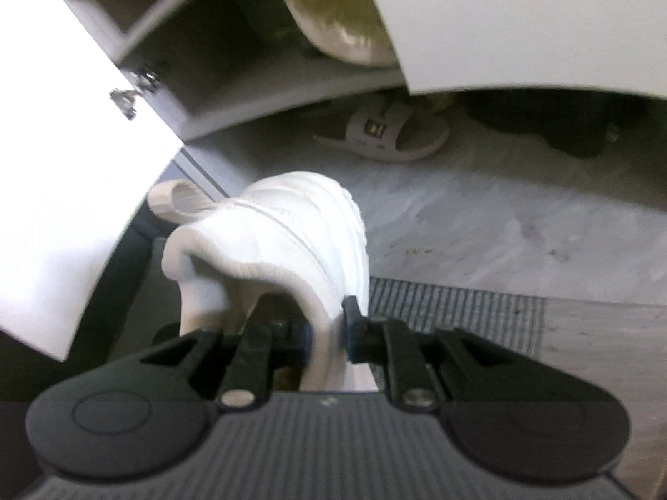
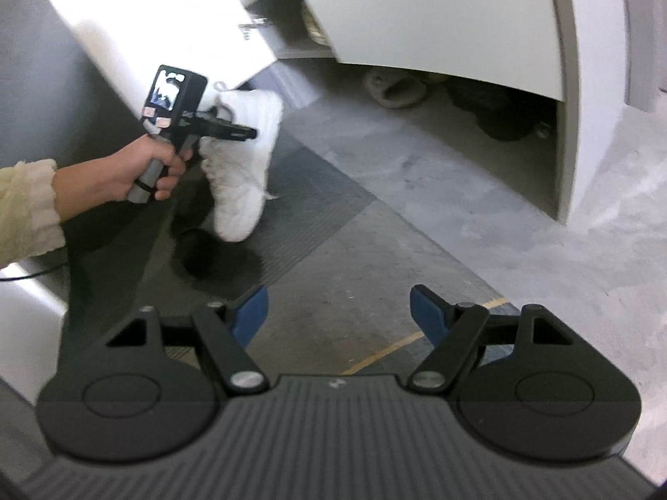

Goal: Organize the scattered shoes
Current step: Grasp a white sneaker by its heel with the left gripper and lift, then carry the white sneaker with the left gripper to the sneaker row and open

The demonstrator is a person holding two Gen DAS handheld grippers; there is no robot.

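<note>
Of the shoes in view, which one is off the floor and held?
The white knit sneaker, clamped at its collar by the left tool and hanging toe-down. The grey strapped sandal lies on the floor under the cabinet; the beige shoe sits on a shelf.

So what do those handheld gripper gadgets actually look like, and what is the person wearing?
Each gripper is matte black with a ribbed grey top, two rounded black discs, silver pivot pins and blue pads. The left gripper has a grey handle and a small screen on its back. A thin dark cable trails below the cream, ribbed sleeve.
</note>
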